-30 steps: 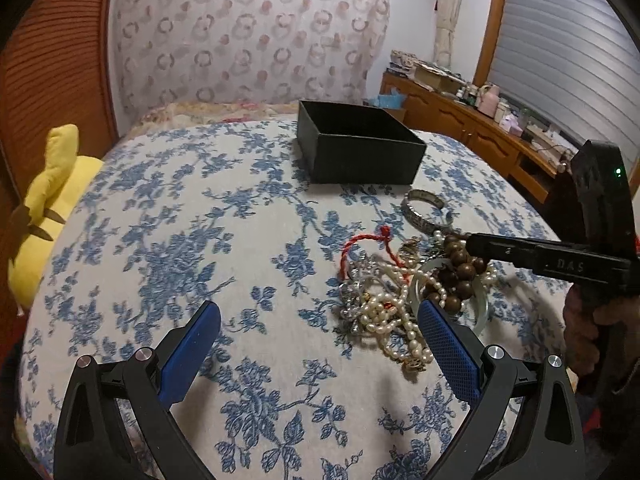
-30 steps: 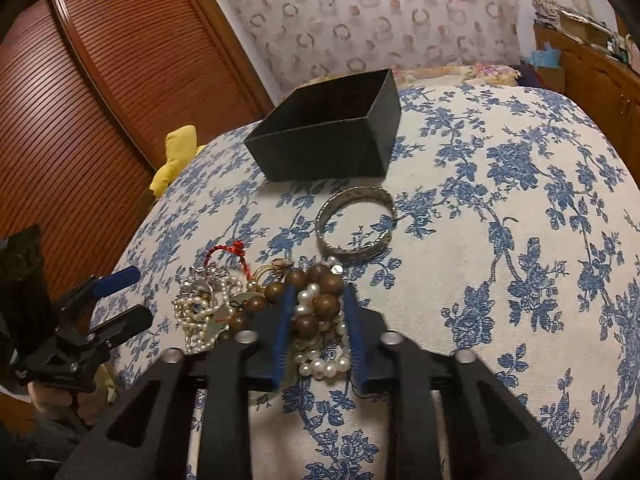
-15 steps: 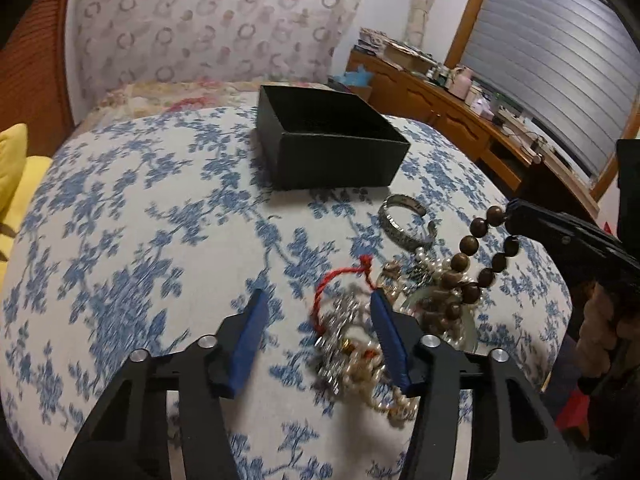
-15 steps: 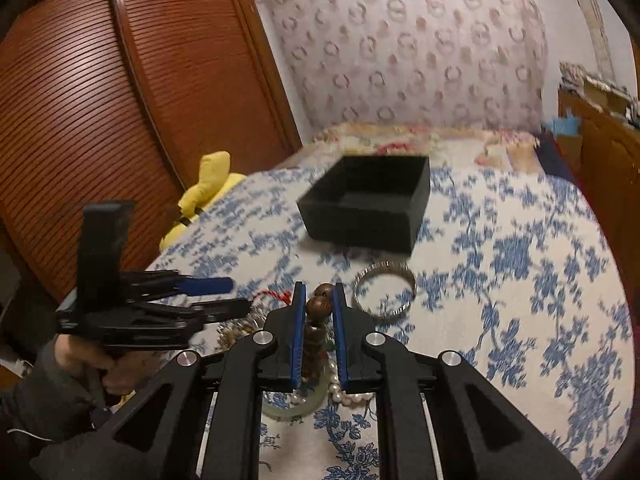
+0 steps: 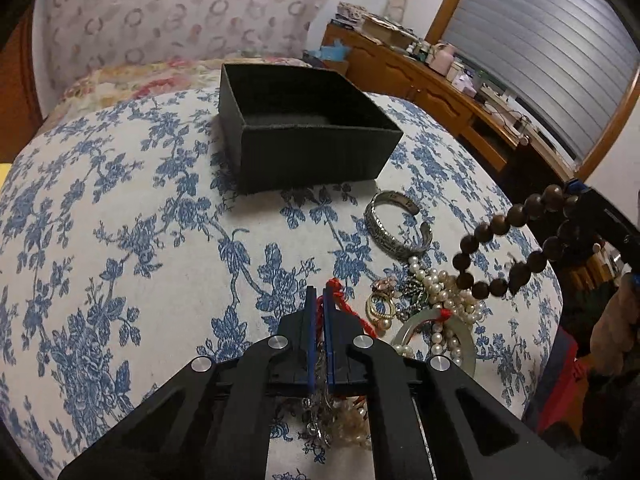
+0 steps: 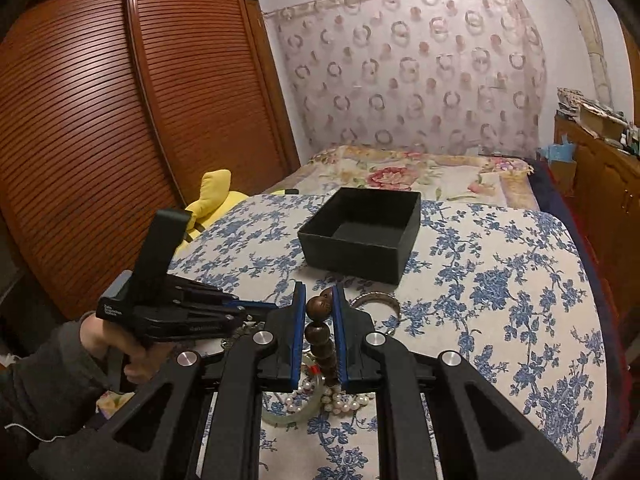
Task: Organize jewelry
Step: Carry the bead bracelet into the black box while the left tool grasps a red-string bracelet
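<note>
Both grippers pinch jewelry above a floral bedspread (image 5: 120, 220).
Left gripper (image 5: 319, 312) clamps a red cord (image 5: 348, 312), its lower end hidden; right gripper (image 6: 319, 320) holds a wooden bead bracelet (image 5: 516, 240) aloft, near the black box (image 6: 362, 232). Gripper lettering is unreadable.

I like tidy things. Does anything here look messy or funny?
Yes. The pearls, rings and a pale bangle lie tangled in one heap on the flowery cover, while the black box behind looks empty.
</note>
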Tool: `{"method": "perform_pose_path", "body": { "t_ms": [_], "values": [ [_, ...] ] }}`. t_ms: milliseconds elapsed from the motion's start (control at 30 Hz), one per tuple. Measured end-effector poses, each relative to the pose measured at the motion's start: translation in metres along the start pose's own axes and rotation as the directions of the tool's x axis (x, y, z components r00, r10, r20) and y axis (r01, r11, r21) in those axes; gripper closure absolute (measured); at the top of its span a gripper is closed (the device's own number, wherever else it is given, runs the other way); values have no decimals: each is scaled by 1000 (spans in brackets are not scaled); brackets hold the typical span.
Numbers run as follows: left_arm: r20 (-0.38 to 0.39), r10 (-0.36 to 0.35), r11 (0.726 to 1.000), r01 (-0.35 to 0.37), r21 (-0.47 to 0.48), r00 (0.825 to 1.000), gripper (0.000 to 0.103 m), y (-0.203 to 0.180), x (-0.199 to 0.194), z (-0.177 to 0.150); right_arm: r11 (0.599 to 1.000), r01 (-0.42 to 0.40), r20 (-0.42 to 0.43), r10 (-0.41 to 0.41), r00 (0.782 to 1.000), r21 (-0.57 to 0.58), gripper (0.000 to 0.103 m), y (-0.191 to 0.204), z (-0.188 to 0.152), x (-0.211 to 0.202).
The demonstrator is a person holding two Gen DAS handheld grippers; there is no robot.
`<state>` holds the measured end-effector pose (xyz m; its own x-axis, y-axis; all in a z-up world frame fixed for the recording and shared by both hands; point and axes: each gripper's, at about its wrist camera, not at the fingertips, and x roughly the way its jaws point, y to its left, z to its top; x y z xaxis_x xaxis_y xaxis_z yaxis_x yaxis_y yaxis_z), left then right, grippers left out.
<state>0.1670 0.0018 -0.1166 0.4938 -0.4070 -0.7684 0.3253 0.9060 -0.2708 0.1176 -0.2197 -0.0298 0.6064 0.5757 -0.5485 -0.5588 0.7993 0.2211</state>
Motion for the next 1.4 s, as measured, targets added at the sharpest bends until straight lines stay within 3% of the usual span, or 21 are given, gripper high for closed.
{"method": "perform_pose_path", "body": {
  "t_ms": [233,600,800,1133,1400],
  "values": [
    [54,32,999,-33,35,998,101,-11,-23,6,1000,10,0,-10,1000,9,88,-4,-4,0],
    [195,10,998,-22,59,981,101,-30,-73,25,1000,15,17,-14,1000,-15,88,0,2,-2],
    [238,62,996,-76,52,969,101,-28,-82,38,999,22,26,-21,999,-47,88,3,12,3],
    [278,136,989,-145,10,951,101,-8,-70,72,994,44,86,-35,996,-104,88,3,60,21],
    [289,142,990,-143,-17,947,101,3,-54,111,990,74,101,-62,993,-124,88,-12,106,51]
  ]
}}
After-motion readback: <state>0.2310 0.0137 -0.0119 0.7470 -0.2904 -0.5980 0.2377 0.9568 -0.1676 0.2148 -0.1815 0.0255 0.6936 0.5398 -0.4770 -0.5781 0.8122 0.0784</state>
